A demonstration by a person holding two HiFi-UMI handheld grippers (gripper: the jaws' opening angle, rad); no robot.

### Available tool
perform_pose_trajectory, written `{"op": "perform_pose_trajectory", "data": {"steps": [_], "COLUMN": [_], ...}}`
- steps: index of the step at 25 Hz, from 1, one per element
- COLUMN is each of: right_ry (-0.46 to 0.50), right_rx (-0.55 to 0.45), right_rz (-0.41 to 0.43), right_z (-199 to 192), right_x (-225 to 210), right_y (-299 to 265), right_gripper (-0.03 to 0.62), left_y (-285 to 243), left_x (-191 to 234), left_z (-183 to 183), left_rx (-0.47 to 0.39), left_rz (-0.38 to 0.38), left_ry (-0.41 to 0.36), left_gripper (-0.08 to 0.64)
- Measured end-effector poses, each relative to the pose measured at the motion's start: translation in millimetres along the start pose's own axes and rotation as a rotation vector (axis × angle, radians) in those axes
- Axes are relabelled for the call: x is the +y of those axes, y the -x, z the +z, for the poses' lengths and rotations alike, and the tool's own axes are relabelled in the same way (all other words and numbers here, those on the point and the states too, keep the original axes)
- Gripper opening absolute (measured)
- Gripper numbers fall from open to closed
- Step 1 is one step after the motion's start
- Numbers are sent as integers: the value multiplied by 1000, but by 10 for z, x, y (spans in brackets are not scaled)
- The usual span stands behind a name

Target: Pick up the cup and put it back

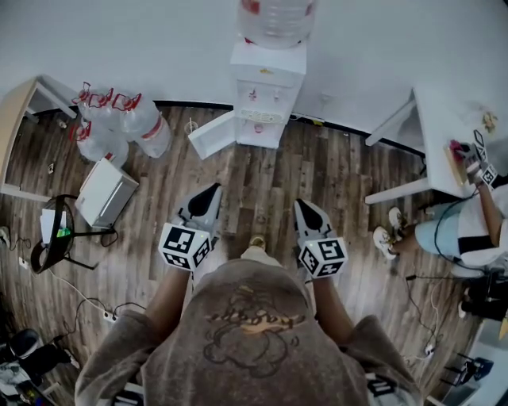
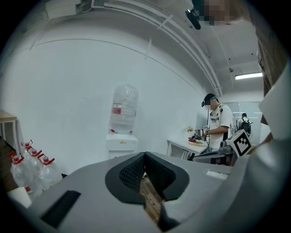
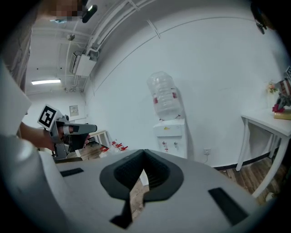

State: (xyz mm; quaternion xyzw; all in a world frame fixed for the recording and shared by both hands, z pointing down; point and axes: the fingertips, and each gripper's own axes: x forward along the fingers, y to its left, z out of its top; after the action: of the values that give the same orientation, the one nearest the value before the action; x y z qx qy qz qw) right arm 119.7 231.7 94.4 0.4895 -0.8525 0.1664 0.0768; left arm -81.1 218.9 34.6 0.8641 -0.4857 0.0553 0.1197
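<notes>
A white water dispenser (image 1: 268, 93) with a big clear bottle (image 1: 276, 19) on top stands against the far wall, and both grippers point toward it. In the head view my left gripper (image 1: 213, 190) and right gripper (image 1: 302, 205) are held side by side above the wooden floor. Each is shut, its pads meeting at the tip with nothing between them. The dispenser (image 2: 121, 145) shows ahead of the left gripper (image 2: 144, 157), and the dispenser (image 3: 172, 134) also ahead of the right gripper (image 3: 143, 154). No cup is clearly visible; a small pale thing (image 1: 191, 126) sits by the wall left of the dispenser.
The dispenser's lower door (image 1: 213, 135) hangs open to the left. Several spare water bottles (image 1: 119, 123) and a white box (image 1: 105, 193) are on the floor at left, with cables nearby. A white table (image 1: 444, 139) and a seated person (image 1: 476, 226) are at right.
</notes>
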Motion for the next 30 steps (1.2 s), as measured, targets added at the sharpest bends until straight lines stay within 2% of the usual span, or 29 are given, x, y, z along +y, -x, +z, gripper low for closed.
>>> {"op": "perform_pose_trajectory", "data": {"steps": [8, 14, 24, 30], "right_ry": [15, 18, 27, 32], "right_rx": [21, 29, 32, 34], "right_rz": [50, 56, 10, 11], "right_z": [191, 294, 516, 491], "right_x": [-357, -404, -674, -752], "right_y": [-456, -890, -1516, -1848], "right_gripper": [3, 3, 3, 3], "left_y": [-537, -868, -1443, -1743], "left_x": [232, 518, 1015, 1268], "left_z": [129, 254, 269, 130], "left_rx": [-20, -29, -20, -6], "left_rz": [49, 30, -16, -37], "left_ry": [10, -14, 18, 23], "left_gripper": [3, 3, 3, 3]}}
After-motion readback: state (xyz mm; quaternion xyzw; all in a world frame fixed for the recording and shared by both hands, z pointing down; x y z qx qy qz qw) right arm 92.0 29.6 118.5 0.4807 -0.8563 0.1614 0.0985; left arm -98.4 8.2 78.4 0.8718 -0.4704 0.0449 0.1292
